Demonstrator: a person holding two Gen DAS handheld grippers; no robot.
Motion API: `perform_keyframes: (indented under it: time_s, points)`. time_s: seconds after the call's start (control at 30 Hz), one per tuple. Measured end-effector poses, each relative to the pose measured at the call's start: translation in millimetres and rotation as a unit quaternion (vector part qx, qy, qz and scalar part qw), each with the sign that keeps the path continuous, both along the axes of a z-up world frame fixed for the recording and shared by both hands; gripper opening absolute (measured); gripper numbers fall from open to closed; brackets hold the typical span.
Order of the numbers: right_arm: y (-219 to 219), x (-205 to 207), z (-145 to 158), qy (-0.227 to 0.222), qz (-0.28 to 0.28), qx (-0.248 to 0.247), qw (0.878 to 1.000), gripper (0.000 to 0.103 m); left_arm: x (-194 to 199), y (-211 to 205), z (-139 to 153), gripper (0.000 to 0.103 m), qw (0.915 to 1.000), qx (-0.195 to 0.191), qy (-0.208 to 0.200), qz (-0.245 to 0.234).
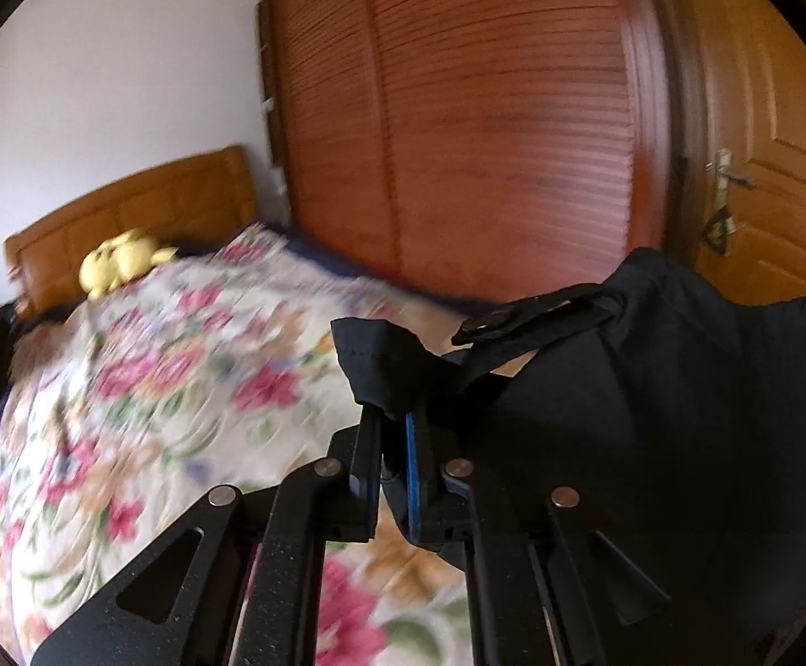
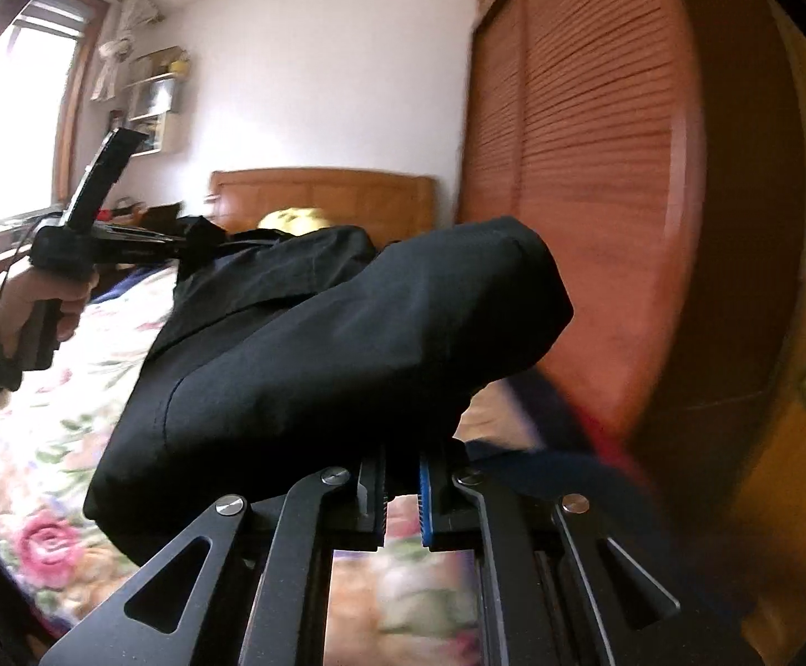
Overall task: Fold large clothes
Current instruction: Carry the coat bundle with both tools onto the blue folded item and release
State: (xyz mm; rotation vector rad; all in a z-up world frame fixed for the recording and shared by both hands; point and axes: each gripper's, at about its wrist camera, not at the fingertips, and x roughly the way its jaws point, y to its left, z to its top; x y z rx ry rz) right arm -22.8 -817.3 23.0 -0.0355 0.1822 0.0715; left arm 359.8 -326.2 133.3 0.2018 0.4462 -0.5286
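Garment (image 2: 347,344) clamped, both hand-held grippers, bed (image 1: 153,388)

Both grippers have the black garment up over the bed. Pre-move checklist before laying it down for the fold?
1. Left gripper shut on the garment: ok, cloth sits between the pads.
2. Right gripper shut on the garment: ok, cloth edge enters the jaws.
3. Garment spread flat between the grips: not ok, it hangs bunched.
4. Garment clear of the bedspread: cannot tell, lower hem hidden.
5. Landing area free: the yellow plush sits by the headboard, away from the middle: ok.
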Motion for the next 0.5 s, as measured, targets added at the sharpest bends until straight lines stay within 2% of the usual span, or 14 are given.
perform_keyframes:
  time_s: [0.13, 0.27, 0.33, 0.43, 0.5]
  points:
    - [-46.9, -13.4, 9.8, -0.009, -0.056, -0.005, 0.998, 0.008, -5.6, -66.0, 22.0, 0.008, 0.9991, -0.005, -0.023, -0.035]
    - [-88.1, -24.3, 5.5, -0.002, -0.101, 0.001, 0.995, 0.008, -7.8, -123.8, 22.4, 0.008, 0.9975, -0.02, -0.016, -0.066]
    - [-106.5, -26.9, -5.7, 0.015, -0.117, 0.009, 0.993, 0.008, -6.1, -149.7, 12.3, 0.008, 0.9966, -0.02, -0.007, -0.079]
    - [-131.6, -20.7, -36.3, 0.059, -0.133, 0.026, 0.989, 0.008, 0.2, -188.1, -20.7, 0.008, 0.9952, -0.006, 0.024, -0.094]
    - [-139.0, -9.2, -56.9, 0.092, -0.137, 0.029, 0.986, 0.008, 8.6, -215.5, -58.6, 0.008, 0.9923, 0.044, 0.046, -0.106]
